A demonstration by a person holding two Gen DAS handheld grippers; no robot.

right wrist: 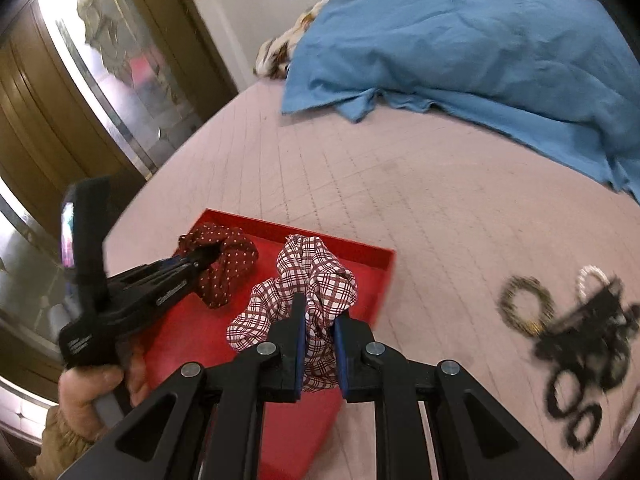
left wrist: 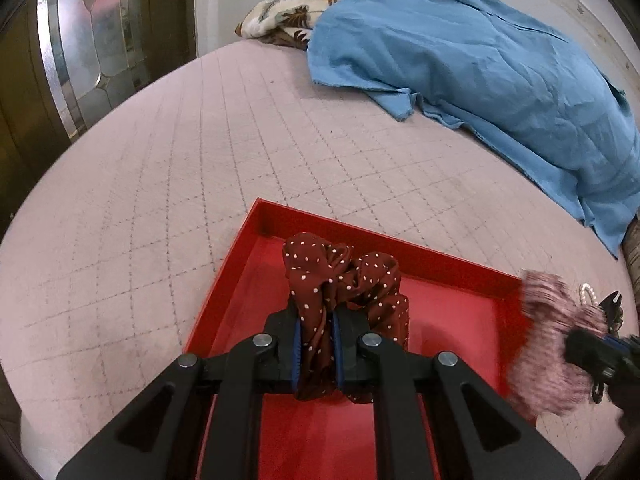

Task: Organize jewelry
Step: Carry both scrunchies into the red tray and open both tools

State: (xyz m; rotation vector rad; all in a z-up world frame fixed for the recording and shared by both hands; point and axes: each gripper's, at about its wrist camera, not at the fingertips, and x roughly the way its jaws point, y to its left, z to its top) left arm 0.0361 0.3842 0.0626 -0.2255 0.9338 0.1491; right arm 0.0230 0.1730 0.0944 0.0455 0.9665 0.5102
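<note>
My left gripper [left wrist: 316, 320] is shut on a maroon scrunchie with white dots [left wrist: 340, 276], held over the red tray [left wrist: 452, 312]. In the right wrist view the same gripper [right wrist: 206, 256] comes in from the left with the dotted scrunchie [right wrist: 232, 264] low over the tray [right wrist: 360, 255]. My right gripper [right wrist: 320, 316] is shut on a red-and-white checked scrunchie [right wrist: 316, 276] above the tray's right part. It shows blurred at the right edge of the left wrist view [left wrist: 592, 344].
The tray lies on a pink quilted mattress [left wrist: 200, 152]. To the tray's right lies loose jewelry: a gold bracelet [right wrist: 524, 304], a pearl one [right wrist: 596, 276] and black hair ties [right wrist: 576, 404]. A blue cloth [left wrist: 480, 64] covers the far right. A glass-fronted wardrobe [left wrist: 80, 40] stands left.
</note>
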